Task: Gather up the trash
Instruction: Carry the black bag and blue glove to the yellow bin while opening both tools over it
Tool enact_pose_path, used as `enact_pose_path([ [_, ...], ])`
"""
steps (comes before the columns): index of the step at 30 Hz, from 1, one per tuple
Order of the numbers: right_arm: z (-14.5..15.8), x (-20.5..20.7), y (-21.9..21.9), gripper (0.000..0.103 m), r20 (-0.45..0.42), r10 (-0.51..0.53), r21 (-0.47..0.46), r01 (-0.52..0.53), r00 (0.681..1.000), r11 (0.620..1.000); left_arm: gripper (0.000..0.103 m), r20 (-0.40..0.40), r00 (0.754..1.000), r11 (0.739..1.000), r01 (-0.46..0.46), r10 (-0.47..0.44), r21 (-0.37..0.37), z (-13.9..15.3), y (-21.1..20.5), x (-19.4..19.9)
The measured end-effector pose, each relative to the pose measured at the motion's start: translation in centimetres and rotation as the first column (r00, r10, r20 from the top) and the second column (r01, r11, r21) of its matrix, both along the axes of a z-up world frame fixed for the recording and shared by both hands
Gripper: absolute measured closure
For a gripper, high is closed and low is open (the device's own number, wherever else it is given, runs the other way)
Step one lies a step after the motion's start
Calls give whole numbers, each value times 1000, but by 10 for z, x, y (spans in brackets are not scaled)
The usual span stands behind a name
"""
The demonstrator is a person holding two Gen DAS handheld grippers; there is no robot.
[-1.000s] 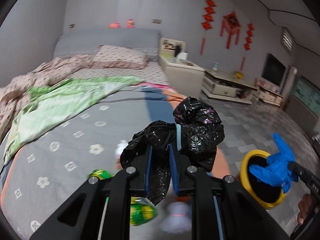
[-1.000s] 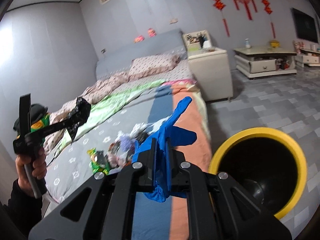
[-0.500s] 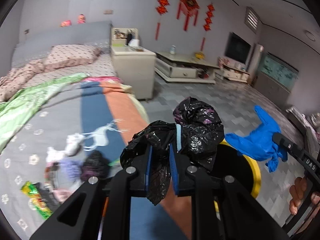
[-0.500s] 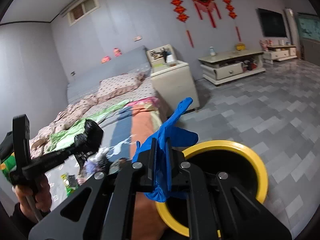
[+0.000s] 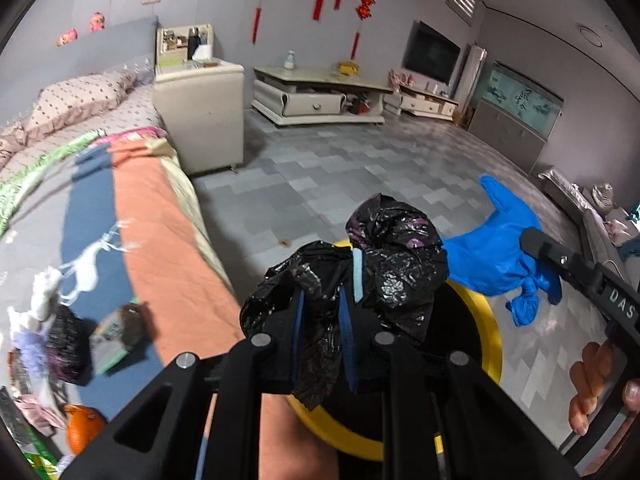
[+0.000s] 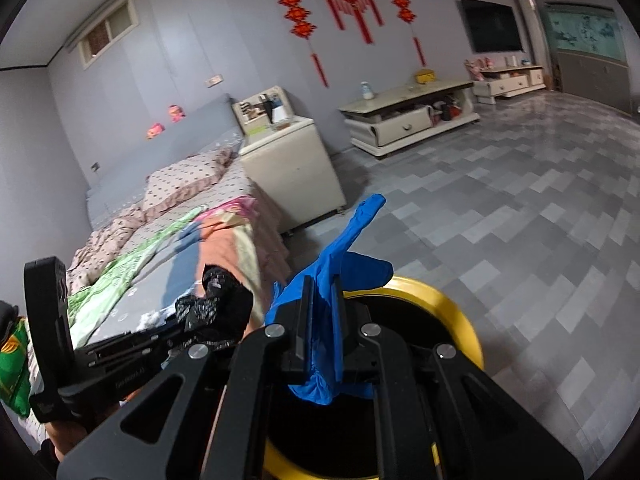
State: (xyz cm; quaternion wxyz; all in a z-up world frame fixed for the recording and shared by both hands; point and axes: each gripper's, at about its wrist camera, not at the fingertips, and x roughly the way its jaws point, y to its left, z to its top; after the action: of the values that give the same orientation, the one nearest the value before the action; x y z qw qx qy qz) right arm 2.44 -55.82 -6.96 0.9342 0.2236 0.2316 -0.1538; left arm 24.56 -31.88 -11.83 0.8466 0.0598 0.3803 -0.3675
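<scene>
My left gripper [image 5: 324, 304] is shut on a crumpled black plastic bag [image 5: 384, 272], held over the yellow-rimmed black bin [image 5: 490, 340] on the floor beside the bed. The blue glove [image 5: 492, 252] hangs to its right, pinched by my right gripper [image 6: 324, 296], which is shut on the blue glove [image 6: 340, 256] just above the bin's yellow rim [image 6: 452, 312]. In the right wrist view the left gripper with the black bag [image 6: 220, 300] is at lower left. More trash lies on the bed: a dark wad [image 5: 68, 340], a small box [image 5: 112, 336], white scraps [image 5: 80, 272].
The bed [image 5: 160, 240] with orange and blue cover runs along the left. A cream bedside cabinet [image 5: 200, 108] and a low TV stand [image 5: 320, 96] stand behind. Grey tiled floor [image 6: 520, 220] spreads to the right. A hand [image 5: 592, 384] grips the right tool's handle.
Both grippers swung from over the bed to the right, and now hang over the yellow bin. The bag and glove stayed clamped throughout.
</scene>
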Motion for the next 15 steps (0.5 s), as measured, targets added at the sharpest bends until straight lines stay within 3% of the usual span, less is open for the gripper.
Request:
enact_pose_path([
  [8,-14,2,-20,94,-6,-28,11,28,1000,1000,84,-54,998,1000,30,-30,-2,-22,-16,3],
  [11,-12,8,-12,94,-11,-35,5,35,999,999,73,-56,998,1000,27,-28,-11,-21,-15,4],
  [13,-11,9,-6,93,-16,-42,-3,42,999,999,58,-49,999,1000,14,-14,-16,-19,-13,5],
  [14,-11,10,-6,88,-21,-45,-5,44,999,999,55,-46,999,1000,10,-10,-16,-19,-11,6],
  [15,-10,9,-5,77,-23,-48,-5,48,999,999,52,-43,999,1000,2,-3,-13,-19,-10,7],
])
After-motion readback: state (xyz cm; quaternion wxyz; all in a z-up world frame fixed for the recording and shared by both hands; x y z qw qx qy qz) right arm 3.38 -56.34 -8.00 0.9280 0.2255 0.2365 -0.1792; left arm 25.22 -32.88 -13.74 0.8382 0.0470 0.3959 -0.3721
